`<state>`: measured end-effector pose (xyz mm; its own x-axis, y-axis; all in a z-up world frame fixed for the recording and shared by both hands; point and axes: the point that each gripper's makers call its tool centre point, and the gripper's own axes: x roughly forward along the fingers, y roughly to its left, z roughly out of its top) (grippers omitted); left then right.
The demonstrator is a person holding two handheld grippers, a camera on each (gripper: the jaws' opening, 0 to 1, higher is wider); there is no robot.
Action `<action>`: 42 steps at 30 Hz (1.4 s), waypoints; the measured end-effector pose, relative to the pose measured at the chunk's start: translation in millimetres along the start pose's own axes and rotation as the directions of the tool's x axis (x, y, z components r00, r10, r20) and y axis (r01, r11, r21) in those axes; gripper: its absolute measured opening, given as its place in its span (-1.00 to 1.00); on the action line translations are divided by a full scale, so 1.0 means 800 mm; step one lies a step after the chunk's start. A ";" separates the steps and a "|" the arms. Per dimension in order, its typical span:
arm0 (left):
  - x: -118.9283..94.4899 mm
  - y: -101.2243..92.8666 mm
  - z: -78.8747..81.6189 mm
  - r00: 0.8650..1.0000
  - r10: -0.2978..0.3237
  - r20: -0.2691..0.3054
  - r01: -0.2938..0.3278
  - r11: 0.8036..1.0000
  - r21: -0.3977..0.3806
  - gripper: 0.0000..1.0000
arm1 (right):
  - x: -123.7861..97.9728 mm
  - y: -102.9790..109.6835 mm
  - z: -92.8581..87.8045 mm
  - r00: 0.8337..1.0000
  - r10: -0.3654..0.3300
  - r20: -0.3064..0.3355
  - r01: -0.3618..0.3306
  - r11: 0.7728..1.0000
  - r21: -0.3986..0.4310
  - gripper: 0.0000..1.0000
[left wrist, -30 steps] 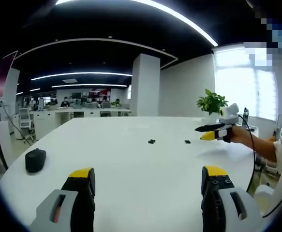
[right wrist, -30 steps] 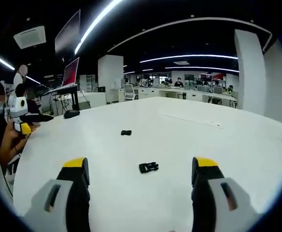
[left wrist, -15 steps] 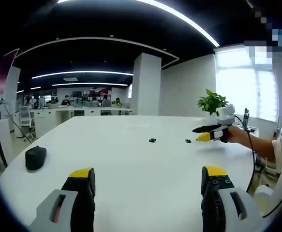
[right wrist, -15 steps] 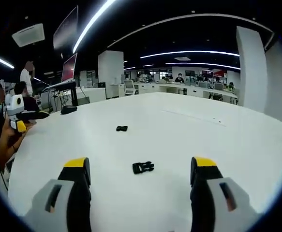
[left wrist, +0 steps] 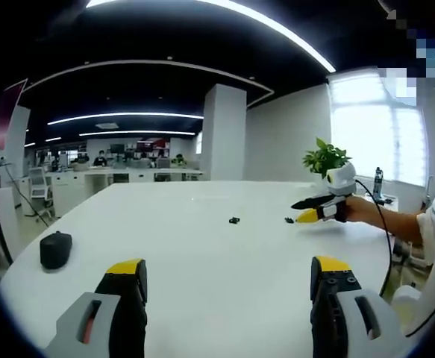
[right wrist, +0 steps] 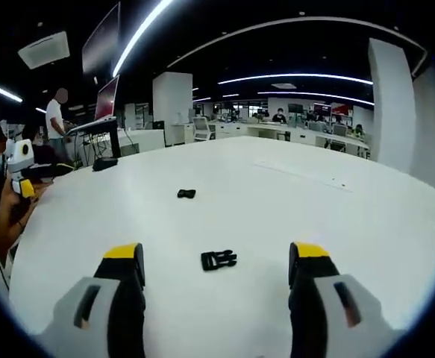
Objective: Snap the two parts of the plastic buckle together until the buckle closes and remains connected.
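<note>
Right gripper: jaws apart, nr buckle part centred between tips, approx. Far buckle part well ahead. Left gripper: apart, unladen. Nr part to be squared, clamped by body.

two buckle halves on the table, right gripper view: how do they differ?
The near buckle half lies between the right gripper's open jaws; the far buckle half lies beyond them, up the white table. The near half shows prongs or slots along its outline; the far half reads as a plain dark lump, too small to make out. Both are black, flat on the table, apart and ungripped.
</note>
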<state>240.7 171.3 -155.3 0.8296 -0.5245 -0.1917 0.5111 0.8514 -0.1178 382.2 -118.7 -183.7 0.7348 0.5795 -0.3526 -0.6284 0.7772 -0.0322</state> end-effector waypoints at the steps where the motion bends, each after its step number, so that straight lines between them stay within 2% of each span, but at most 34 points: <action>1: 0.000 0.000 0.000 1.000 0.000 0.000 0.000 1.000 0.000 0.84 | 0.001 0.000 -0.002 1.000 -0.001 -0.011 0.001 1.000 -0.002 0.52; 7: -0.001 -0.002 -0.002 1.000 -0.002 -0.006 0.003 1.000 0.004 0.83 | 0.004 0.002 -0.009 0.999 0.001 -0.032 -0.001 1.000 0.014 0.32; 23: -0.003 0.000 -0.006 1.000 0.006 -0.015 -0.006 1.000 0.003 0.83 | 0.011 0.006 -0.020 0.998 0.022 -0.064 -0.021 0.999 0.026 0.05; 30: -0.004 0.000 -0.006 1.000 0.004 -0.016 -0.004 1.000 0.006 0.82 | 0.011 0.005 -0.021 0.998 0.021 -0.064 -0.021 1.000 0.009 -0.24; 42: -0.002 0.000 -0.006 1.000 0.002 -0.014 -0.002 1.000 -0.001 0.82 | 0.014 0.006 -0.021 0.997 0.027 -0.077 -0.029 0.999 -0.026 -0.45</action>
<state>238.0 171.9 -159.2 0.8272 -0.5230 -0.2055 0.5095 0.8523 -0.1182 382.9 -112.4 -203.4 0.6955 0.5797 -0.4246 -0.6560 0.7534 -0.0458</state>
